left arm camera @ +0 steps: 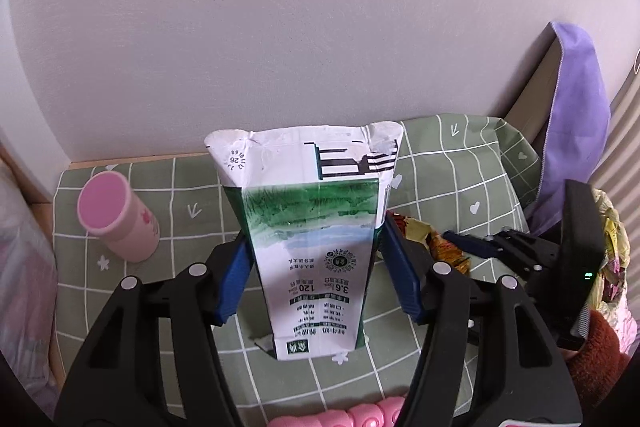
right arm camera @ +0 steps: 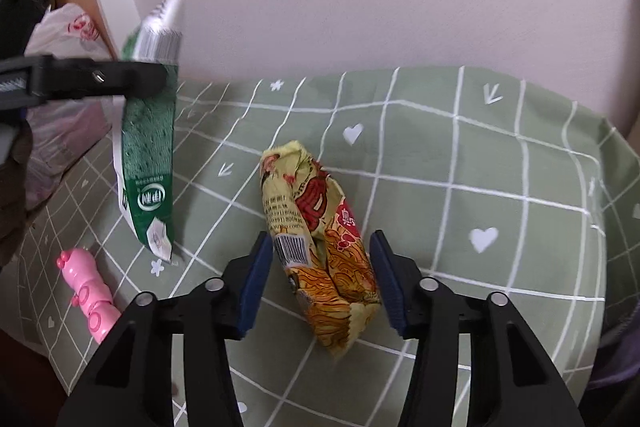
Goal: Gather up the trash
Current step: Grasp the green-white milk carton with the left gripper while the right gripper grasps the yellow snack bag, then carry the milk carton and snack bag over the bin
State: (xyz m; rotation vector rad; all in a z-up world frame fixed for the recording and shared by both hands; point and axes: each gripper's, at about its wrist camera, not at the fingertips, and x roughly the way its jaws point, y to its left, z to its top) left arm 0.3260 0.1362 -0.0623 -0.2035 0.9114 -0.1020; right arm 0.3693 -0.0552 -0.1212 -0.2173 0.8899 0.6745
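My left gripper (left arm camera: 314,247) is shut on a green and white milk carton (left arm camera: 316,239) and holds it upright, with its bottom corner near the green checked cloth (left arm camera: 440,179). The carton also shows in the right wrist view (right arm camera: 148,155), with the left gripper's finger across it. My right gripper (right arm camera: 322,259) is open, with its blue pads on either side of a crumpled yellow noodle wrapper (right arm camera: 320,239) that lies on the cloth (right arm camera: 480,167). The pads do not touch the wrapper. The wrapper and right gripper show at the right of the left wrist view (left arm camera: 440,247).
A pink cylindrical container (left arm camera: 118,217) lies on the cloth at the left. A pink toy (right arm camera: 90,291) lies near the front left edge. A plastic bag (right arm camera: 64,107) hangs beyond the table's left side. A purple cloth (left arm camera: 572,131) hangs at the right. A white wall stands behind.
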